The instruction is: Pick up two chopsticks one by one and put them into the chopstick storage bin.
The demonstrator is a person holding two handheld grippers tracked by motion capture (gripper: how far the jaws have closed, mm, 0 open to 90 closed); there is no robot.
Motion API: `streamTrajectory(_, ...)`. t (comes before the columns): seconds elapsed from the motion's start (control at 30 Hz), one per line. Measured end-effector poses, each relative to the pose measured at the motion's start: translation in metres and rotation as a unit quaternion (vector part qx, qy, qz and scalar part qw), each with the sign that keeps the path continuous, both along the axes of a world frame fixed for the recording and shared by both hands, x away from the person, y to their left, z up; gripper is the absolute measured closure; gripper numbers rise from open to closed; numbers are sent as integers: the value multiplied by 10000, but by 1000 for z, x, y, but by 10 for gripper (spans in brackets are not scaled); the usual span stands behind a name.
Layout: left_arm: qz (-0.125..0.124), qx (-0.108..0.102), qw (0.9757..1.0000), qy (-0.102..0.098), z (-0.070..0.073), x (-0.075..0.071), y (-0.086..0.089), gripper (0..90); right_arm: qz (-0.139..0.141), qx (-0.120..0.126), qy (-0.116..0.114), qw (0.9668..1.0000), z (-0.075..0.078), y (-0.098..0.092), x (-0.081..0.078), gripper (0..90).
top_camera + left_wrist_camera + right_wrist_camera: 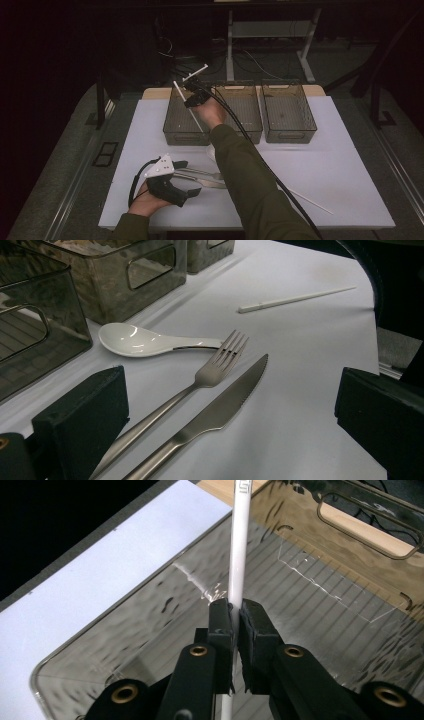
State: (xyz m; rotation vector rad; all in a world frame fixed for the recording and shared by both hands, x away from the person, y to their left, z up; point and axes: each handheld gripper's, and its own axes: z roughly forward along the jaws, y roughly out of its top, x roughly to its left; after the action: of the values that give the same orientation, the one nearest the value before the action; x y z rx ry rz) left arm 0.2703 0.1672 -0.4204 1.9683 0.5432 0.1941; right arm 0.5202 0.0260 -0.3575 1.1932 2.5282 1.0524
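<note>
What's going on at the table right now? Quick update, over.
Right gripper shut on white chopstick, over left bin. Left gripper open, by fork and knife. Second chopstick on table. Nothing blocking.

White chopstick [238, 555], smoky bin [125, 630], silver fork [200, 382]

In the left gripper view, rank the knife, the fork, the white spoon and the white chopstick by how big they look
Largest to smallest:
1. Knife and fork: look alike, both cut off by the frame.
2. White spoon.
3. White chopstick: thinnest, but farthest from the camera, so unsure.
</note>
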Motion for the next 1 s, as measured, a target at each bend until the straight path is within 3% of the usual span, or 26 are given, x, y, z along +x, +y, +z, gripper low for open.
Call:
streamTrajectory(0.2,7,-5,10000,2,0,0,0,0,16,-230,121,9997,-8,-1,0,729)
streamTrajectory(0.3,-1,11,10000,-4,0,0,0,0,16,-188,105,9998,-7,-5,-2,683)
streamTrajectory(0.47,20,10,10000,11,0,0,0,0,132,84,62,9999,4,-18,-9,604)
streamTrajectory(0.67,-3,111,9999,0,-1,1,-2,0,450,437,-16,9980,23,-46,-27,486)
streamTrajectory(1.0,13,164,9999,26,-3,1,-4,0,771,639,-181,9948,38,-110,-69,402)
